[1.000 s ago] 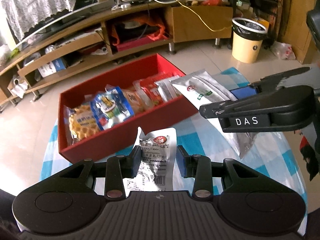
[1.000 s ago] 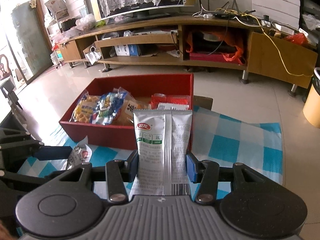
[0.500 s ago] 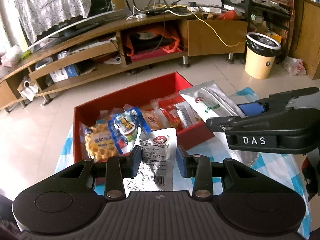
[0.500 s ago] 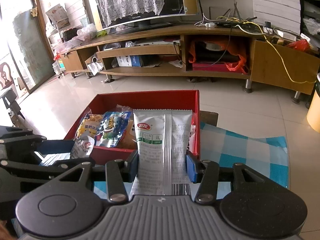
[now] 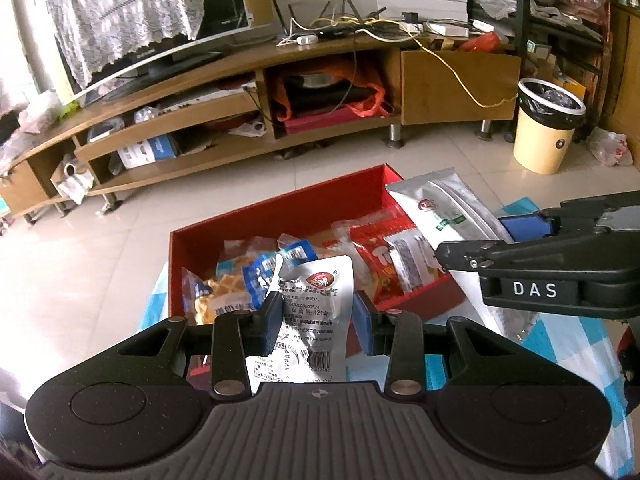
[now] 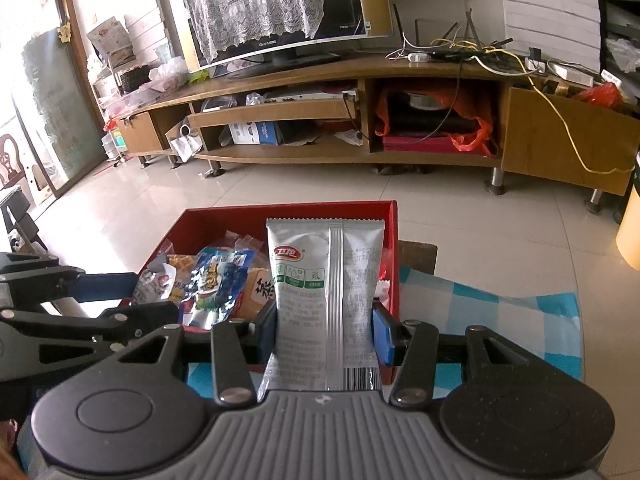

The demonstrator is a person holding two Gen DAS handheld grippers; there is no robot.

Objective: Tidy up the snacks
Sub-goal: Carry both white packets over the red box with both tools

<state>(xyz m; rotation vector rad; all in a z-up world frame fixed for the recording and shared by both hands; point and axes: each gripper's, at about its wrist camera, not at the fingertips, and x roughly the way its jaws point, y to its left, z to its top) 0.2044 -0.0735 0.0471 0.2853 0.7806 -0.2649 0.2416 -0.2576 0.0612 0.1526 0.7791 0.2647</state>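
My left gripper (image 5: pixel 316 316) was clamped on a small crumpled white sachet (image 5: pixel 310 320), and my right gripper (image 6: pixel 325 330) gripped a tall silver snack pouch (image 6: pixel 325 280); I held both above the near edge of the red box (image 6: pixel 394 276). Waffle, blue and red packets already lay inside, so I judged the sorting mostly done, with these two left to drop in.

A long wooden TV stand (image 6: pixel 360 92) runs along the wall. On it stands a TV (image 6: pixel 280 8) draped with lace (image 6: pixel 256 4). Right of the stand sits a cream bin (image 5: pixel 548 128). A yellow cable (image 5: pixel 460 76) hangs down the stand's right door
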